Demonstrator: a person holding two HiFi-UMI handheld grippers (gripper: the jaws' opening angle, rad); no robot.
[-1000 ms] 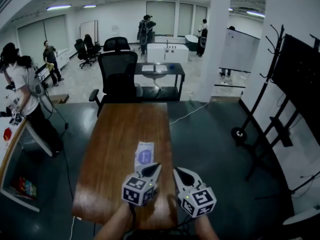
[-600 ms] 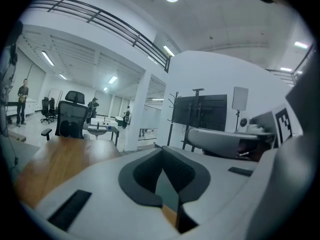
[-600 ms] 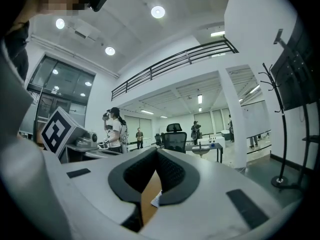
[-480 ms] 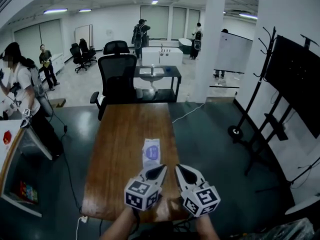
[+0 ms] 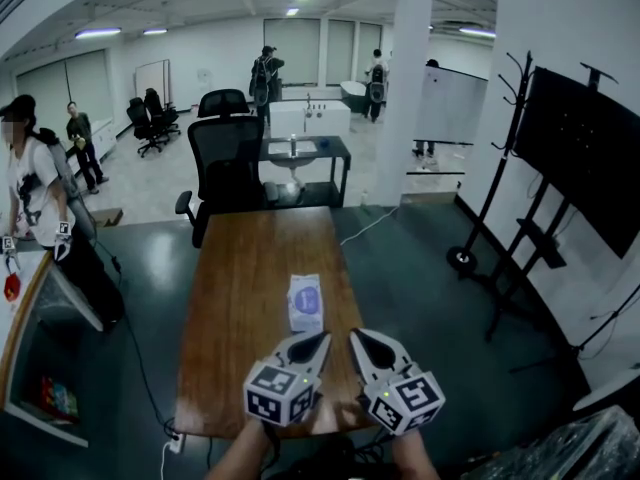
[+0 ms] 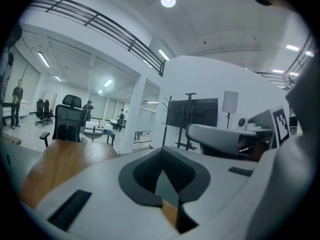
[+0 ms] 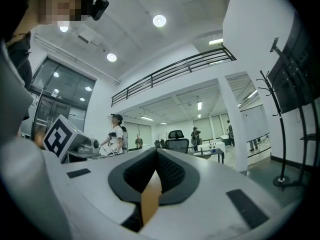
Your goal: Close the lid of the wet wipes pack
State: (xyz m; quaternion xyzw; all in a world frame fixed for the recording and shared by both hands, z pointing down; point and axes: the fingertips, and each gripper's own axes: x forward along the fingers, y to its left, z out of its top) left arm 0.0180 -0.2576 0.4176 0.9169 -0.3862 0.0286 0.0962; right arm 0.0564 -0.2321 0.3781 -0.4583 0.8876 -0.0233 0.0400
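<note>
Well, in the head view my left gripper [image 5: 318,340] and right gripper [image 5: 357,338] sit side by side at lower centre, with the wet wipes pack [image 5: 305,302] just above them on the wooden table [image 5: 235,298]. Left gripper view: jaws pressed together, empty. Right gripper view: likewise.

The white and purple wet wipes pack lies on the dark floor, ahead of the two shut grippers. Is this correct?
Not quite. The white and purple wet wipes pack lies on the brown wooden table, not on the dark floor; the head view shows it. It is indeed ahead of the shut left gripper and right gripper.
</note>
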